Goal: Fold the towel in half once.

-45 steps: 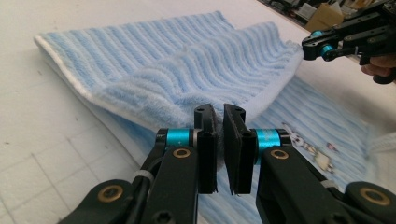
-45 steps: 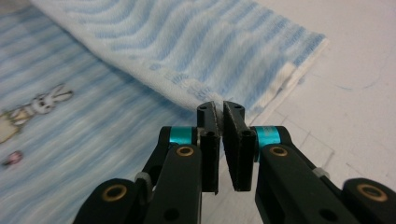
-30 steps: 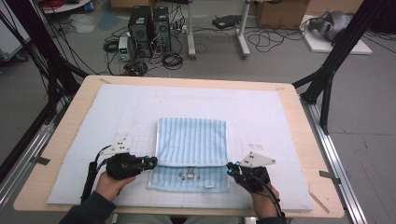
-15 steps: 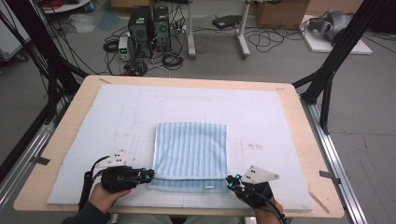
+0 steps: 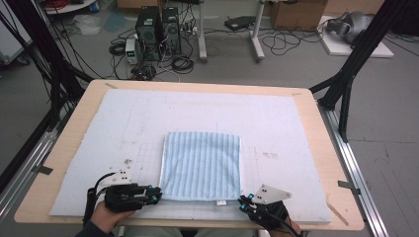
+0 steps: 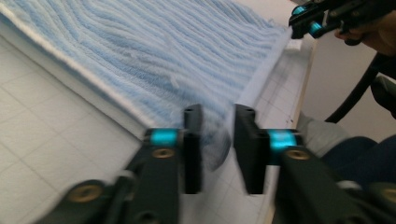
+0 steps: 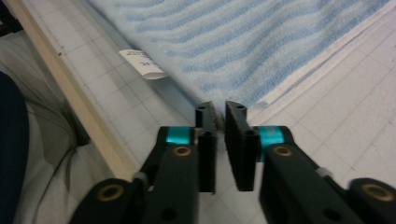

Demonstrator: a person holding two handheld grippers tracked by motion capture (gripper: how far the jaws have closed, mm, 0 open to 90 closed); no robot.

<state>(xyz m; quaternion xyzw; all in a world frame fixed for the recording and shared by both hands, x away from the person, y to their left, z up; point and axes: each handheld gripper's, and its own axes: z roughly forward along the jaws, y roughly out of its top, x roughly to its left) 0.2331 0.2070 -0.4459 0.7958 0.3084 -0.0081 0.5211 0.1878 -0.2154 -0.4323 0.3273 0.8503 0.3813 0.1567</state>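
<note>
The left gripper (image 5: 154,193) sits at about 7 o'clock on the table (image 5: 64,148), its tips just at the near-left corner of the towel (image 5: 201,165). In the left gripper view its jaws have just been opening and stand narrowly apart, with that towel corner in the gap, blurred, and no pad visibly pressing it. The folded blue striped towel lies flat on the white mat (image 5: 276,123), at the middle of the table toward 6 o'clock, a white tag (image 7: 142,64) poking from its near edge. The right gripper (image 5: 243,200), at about 5 o'clock, has its jaws just opened to a slim gap, with the towel's near-right corner just ahead of the tips.
</note>
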